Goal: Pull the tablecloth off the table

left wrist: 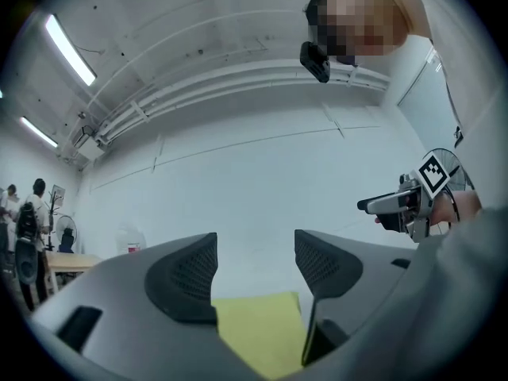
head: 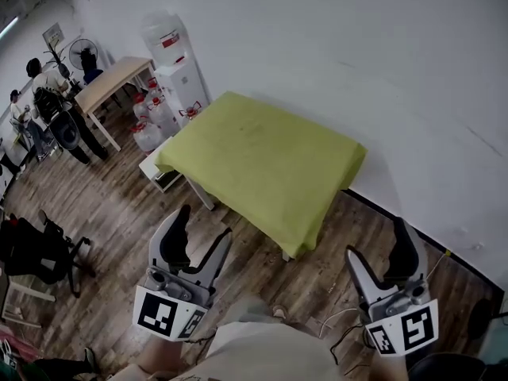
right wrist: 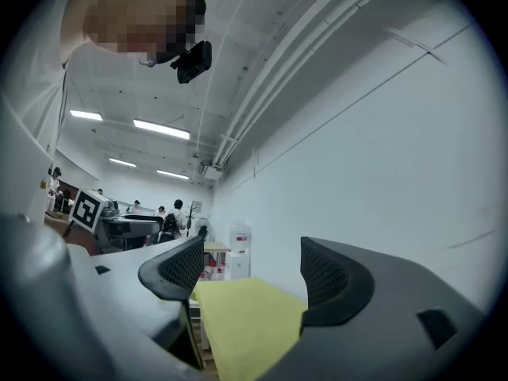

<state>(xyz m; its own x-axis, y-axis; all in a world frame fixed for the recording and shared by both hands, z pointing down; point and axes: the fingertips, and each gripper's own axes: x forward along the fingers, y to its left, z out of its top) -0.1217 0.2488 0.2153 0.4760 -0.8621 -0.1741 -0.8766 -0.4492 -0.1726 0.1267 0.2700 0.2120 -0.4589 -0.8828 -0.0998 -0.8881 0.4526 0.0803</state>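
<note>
left gripper (head: 205, 232): jaws apart, empty, short of the worktop | tablecloth (head: 266, 161): green, covers whole worktop, near edge hanging, untouched | right gripper (head: 382, 244): jaws apart, empty, likely readied to take the near hem

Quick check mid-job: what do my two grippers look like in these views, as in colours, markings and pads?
They match. The left gripper and right gripper have grey bodies with two curved jaws that are dark on the inner side. Each jaw is lined by a black pad with a fine mesh texture. A white cube printed with black square markers sits at the base of each. The person wears a light top.
</note>
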